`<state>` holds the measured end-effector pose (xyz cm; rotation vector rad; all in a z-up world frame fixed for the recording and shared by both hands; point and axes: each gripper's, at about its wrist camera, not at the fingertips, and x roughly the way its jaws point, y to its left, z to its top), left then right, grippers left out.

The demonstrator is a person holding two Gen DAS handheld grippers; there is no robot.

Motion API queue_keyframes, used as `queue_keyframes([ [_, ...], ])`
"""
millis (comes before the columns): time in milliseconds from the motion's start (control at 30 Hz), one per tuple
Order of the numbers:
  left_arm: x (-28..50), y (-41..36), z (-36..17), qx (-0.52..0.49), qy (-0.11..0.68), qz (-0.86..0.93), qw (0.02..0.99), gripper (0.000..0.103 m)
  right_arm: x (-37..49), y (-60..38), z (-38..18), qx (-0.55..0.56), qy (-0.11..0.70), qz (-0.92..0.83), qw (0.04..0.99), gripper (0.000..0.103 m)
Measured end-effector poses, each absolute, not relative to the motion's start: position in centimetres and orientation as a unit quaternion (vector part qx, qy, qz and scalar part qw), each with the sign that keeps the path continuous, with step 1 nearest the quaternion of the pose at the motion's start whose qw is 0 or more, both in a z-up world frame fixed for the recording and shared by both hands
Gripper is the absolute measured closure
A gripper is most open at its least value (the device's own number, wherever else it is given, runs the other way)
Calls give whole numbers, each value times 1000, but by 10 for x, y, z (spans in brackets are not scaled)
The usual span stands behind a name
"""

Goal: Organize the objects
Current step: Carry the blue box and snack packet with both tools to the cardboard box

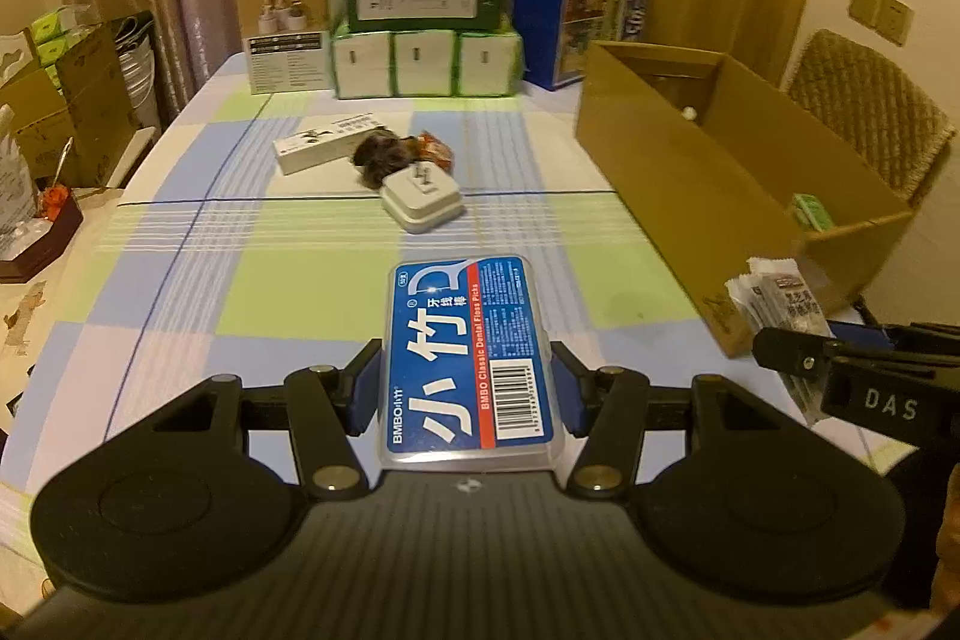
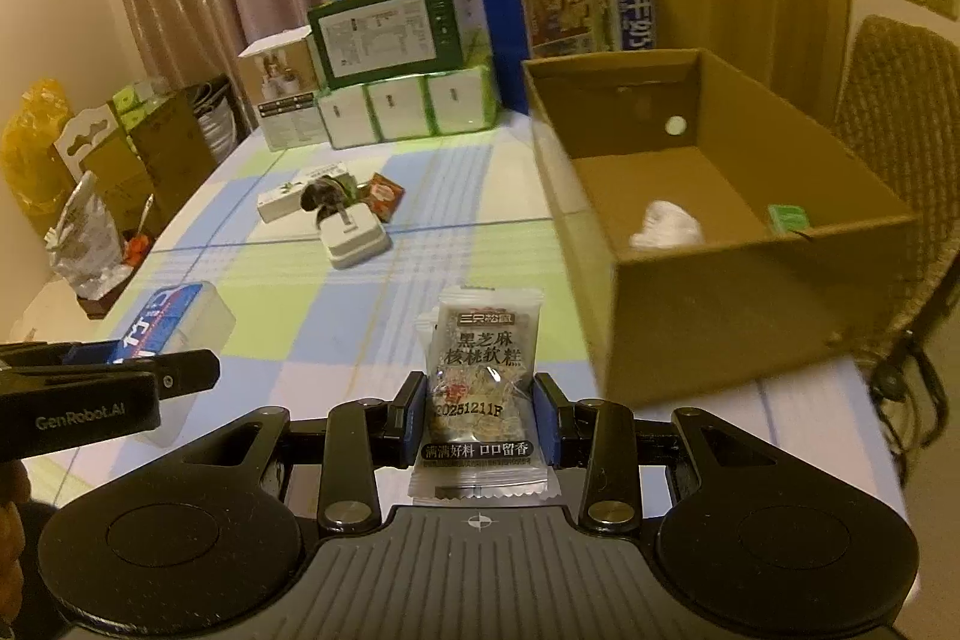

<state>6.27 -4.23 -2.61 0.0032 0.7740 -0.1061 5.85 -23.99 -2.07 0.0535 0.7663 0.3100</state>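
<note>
My left gripper [image 1: 468,388] is shut on a blue dental floss pick box [image 1: 468,352], held flat above the checked tablecloth. That box [image 2: 168,322] and the left gripper [image 2: 180,370] also show at the left of the right wrist view. My right gripper [image 2: 480,412] is shut on a clear snack packet [image 2: 483,376] with black print, held upright. The snack packet [image 1: 780,301] and right gripper [image 1: 792,358] appear at the right of the left wrist view. An open cardboard box [image 2: 720,280] stands to the right, holding a white crumpled item [image 2: 666,226] and a small green pack [image 2: 789,218].
Mid-table lie a white case [image 1: 423,199], a long white box [image 1: 327,142], a dark furry item [image 1: 381,154] and an orange packet [image 1: 435,148]. Stacked boxes [image 1: 420,16] line the far edge. A wicker chair [image 1: 870,112] stands at the right; cartons [image 1: 66,100] crowd the left.
</note>
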Motion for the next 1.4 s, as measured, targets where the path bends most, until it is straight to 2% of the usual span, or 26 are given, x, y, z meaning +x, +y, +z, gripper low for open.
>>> queue_keyframes([
  [500, 28, -102, -8, 25, 368, -117, 922, 51, 14, -297, -5, 34, 356, 103, 928, 69],
  [900, 31, -143, 3, 30, 370, -161, 915, 51, 15, -338, 19, 43, 342, 74, 936, 69],
  [1400, 39, -166, 7, 45, 372, -181, 910, 51, 23, -360, 22, 54, 340, 59, 937, 69],
])
